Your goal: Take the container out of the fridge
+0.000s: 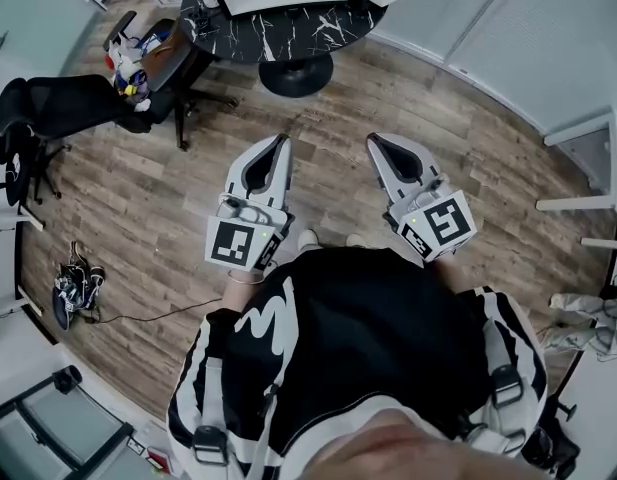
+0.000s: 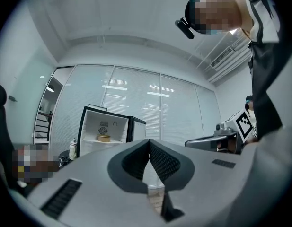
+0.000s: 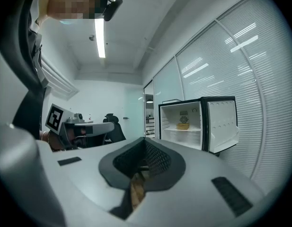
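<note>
Holds the left gripper (image 1: 281, 140) and the right gripper (image 1: 374, 140) side by side just ahead of the chest, above the wood floor (image 1: 138, 198), both aimed toward the round black marble tabletop (image 1: 228, 33). Presses the left fingers (image 2: 162, 160) flat together with nothing between them, and does the same with the right fingers (image 3: 157, 159), likewise empty. Farther out, passes a black office chair (image 1: 78, 103) off to the left and meets the small fridge (image 3: 170, 118) standing on the tabletop, with its door (image 3: 223, 124) swung open to the right. Finds the container (image 3: 182, 126), low and tan, inside on the upper shelf, about midway between the shelf's side edges and well apart from both grippers. Spots a white bottle (image 2: 73, 149) just beside the fridge's left wall, on the tabletop.
</note>
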Demonstrator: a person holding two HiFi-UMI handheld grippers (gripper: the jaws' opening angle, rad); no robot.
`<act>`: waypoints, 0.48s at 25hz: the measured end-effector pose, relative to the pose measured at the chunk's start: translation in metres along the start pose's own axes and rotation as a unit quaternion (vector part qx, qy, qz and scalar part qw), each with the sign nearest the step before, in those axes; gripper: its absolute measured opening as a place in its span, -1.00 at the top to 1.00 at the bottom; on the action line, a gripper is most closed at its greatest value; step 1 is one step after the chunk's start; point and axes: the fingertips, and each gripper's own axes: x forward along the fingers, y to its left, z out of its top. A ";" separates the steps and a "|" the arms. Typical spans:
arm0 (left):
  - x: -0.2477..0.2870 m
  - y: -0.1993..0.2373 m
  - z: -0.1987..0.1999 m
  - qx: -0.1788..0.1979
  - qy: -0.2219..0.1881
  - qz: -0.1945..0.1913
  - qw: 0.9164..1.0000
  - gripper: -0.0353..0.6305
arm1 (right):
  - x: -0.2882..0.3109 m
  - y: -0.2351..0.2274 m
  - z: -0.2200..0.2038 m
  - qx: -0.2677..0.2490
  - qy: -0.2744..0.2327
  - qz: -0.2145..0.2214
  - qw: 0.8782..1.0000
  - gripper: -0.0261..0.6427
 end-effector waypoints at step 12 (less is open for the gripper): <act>-0.030 0.039 0.006 -0.014 -0.019 0.013 1.000 0.87 | 0.025 0.025 0.006 0.013 -0.024 -0.026 0.999 0.89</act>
